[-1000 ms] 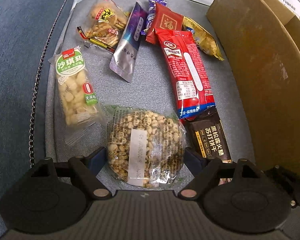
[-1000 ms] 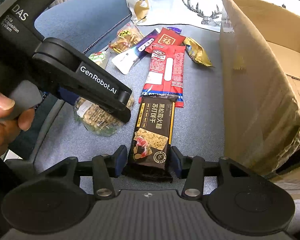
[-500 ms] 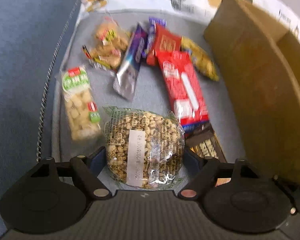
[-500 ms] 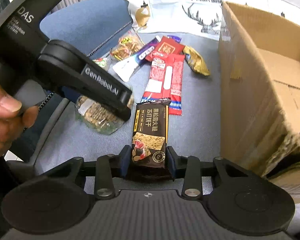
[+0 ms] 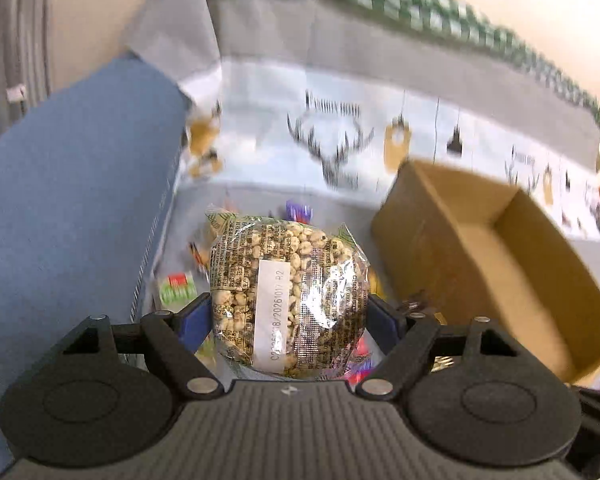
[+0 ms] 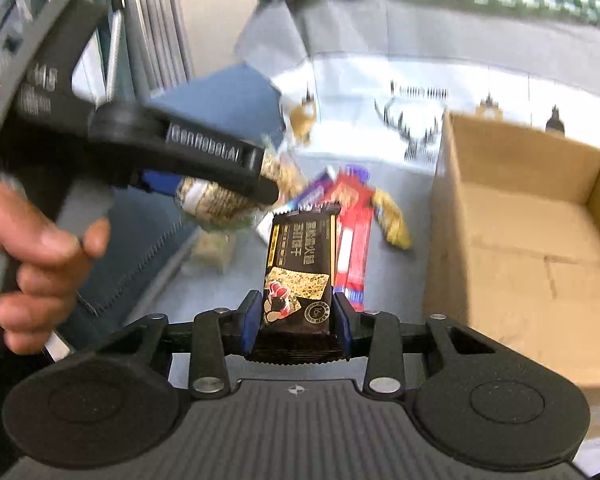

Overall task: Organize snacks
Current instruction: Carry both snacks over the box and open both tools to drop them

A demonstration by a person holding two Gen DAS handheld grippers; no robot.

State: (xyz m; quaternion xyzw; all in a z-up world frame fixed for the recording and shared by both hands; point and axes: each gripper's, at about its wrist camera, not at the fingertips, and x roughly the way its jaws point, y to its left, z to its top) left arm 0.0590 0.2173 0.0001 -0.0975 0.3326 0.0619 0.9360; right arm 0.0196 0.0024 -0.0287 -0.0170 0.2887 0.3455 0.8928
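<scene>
Both packets have come up off the grey seat cushion point(image 6: 204, 280) since the earlier frames, and each camera now looks further up, toward the printed deer cloth point(image 5: 332, 152) and the wall.

Left side: the left hand-held gripper point(image 5: 288, 316) is clamped on the round clear puffed-grain cake packet point(image 5: 288, 296), its blue pads pressing the packet's two sides, jaws wide because the packet is wide. The right wrist view shows this packet hanging clear of the cushion, a person's hand point(image 6: 40, 256) on the handle.

Centre: the remaining snacks, among them the long red packet point(image 6: 352, 240) and the gold packet point(image 6: 392, 224), lie on the cushion beside the box.

Right side: the right hand-held gripper point(image 6: 296, 320) has just been closing and now grips the black cracker packet point(image 6: 300, 268) near its lower end, the rest pointing forward. The open cardboard box point(image 6: 520, 240) stands just right of the snacks, apparently empty where visible. Judgement: both packets are raised to clear its wall for loading.
</scene>
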